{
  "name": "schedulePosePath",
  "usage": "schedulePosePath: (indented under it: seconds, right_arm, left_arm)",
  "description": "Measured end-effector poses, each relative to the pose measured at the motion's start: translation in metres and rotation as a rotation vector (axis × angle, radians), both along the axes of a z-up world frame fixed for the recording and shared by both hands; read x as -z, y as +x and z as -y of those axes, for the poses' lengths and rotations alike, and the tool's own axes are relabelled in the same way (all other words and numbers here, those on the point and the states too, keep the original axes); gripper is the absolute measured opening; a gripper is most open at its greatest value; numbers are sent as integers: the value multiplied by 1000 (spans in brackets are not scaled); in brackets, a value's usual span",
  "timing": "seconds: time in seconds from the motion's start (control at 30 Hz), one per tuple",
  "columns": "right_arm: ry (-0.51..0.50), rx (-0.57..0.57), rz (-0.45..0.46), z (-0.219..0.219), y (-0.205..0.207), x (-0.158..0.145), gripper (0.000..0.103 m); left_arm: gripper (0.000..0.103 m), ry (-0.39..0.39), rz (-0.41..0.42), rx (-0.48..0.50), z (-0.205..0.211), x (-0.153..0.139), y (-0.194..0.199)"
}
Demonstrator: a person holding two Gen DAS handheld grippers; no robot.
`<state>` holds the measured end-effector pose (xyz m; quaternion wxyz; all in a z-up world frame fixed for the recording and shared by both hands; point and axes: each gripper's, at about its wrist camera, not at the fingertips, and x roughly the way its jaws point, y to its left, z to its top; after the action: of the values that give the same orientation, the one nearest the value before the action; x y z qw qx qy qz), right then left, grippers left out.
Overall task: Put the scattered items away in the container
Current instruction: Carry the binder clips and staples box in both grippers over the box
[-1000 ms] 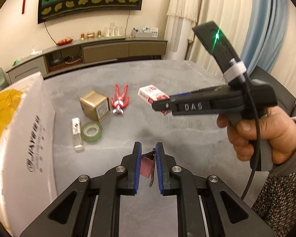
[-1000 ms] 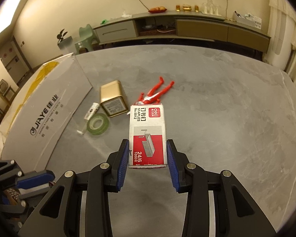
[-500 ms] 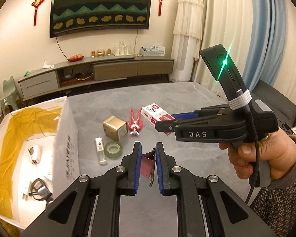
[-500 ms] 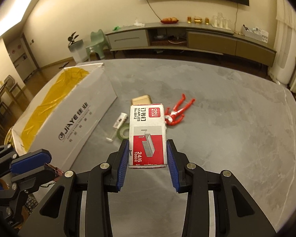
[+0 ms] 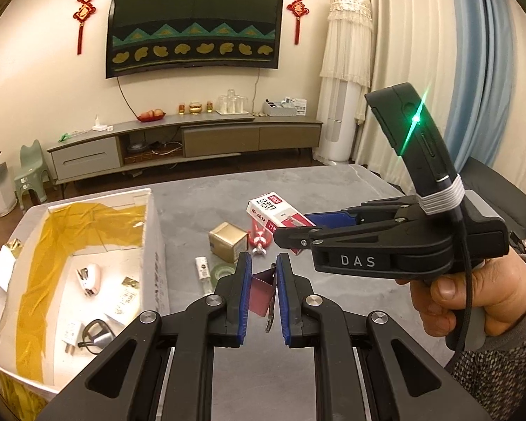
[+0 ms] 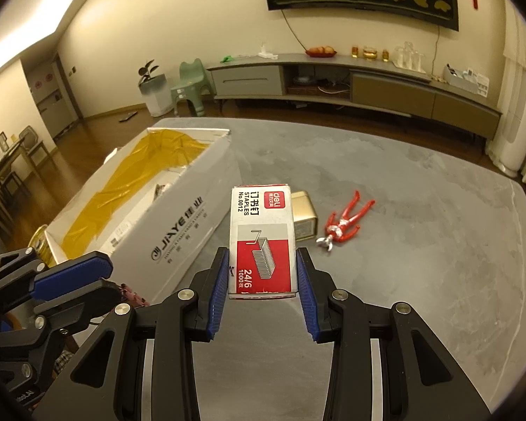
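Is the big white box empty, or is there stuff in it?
Not empty. The white box is open on top, and small items lie on its floor.

Left gripper [image 5: 263, 293] clamped on small dark-red clip [image 5: 261, 293], above grey surface [image 5: 333, 189].
Right gripper [image 5: 299, 228] carries staples box [image 5: 275, 212]; open cardboard box [image 5: 150, 245] at left.

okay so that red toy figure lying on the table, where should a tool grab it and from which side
Take the red toy figure across its torso, coming straight down from above. It lies flat with legs spread, so the narrow torso fits between the fingers. The gold tin sits apart, leaving room.
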<state>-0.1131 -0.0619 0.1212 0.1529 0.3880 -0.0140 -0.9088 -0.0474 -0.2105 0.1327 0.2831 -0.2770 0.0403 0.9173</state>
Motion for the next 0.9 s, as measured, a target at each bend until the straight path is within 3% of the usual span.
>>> schedulePosePath:
  seconds: [0.57, 0.9]
  right_arm:
    - [-11, -70, -61, 57, 8, -34, 39]
    - [-29, -118, -91, 97, 4, -48, 39]
  left_arm:
    - [15, 45, -58, -83, 40, -30, 7]
    - [15, 100, -90, -186, 91, -48, -3]
